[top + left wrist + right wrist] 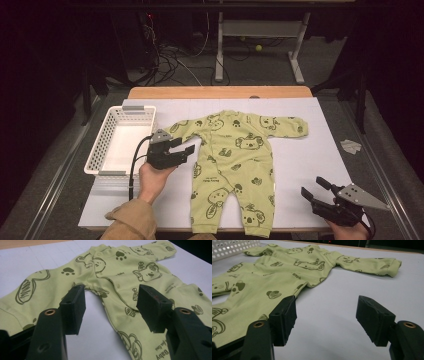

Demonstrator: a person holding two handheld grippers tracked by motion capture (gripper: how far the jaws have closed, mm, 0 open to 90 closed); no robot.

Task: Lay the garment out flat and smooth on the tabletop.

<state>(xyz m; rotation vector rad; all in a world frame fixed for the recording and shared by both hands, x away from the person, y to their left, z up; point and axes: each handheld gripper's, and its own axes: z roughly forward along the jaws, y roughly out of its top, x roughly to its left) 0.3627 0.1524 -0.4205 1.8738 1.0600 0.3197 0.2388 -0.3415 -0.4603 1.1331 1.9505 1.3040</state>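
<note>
Pale green cotton printed with dark koala faces and paw marks: a baby romper lies flat and face up on the white board, sleeves spread, legs toward the person. In the high view the white perforated basket stands well apart from the romper, beyond its left sleeve, at the board's left edge. The left gripper hovers just beside the romper's left sleeve and armpit, jaws spread with nothing between them, pointing at the garment. The right gripper sits near the board's front right corner, apart from the romper's right leg, jaws also spread and empty.

In the left gripper view the left gripper has its two black pads wide apart above the romper, framing the spot where the sleeve meets the body; a patch of bare board shows between them, and neither pad presses the cloth.

In the right gripper view the right gripper stands open over bare white board beside the romper. Its left pad is close to the edge of the cloth; I cannot tell whether it touches. The basket shows beyond the romper.
</note>
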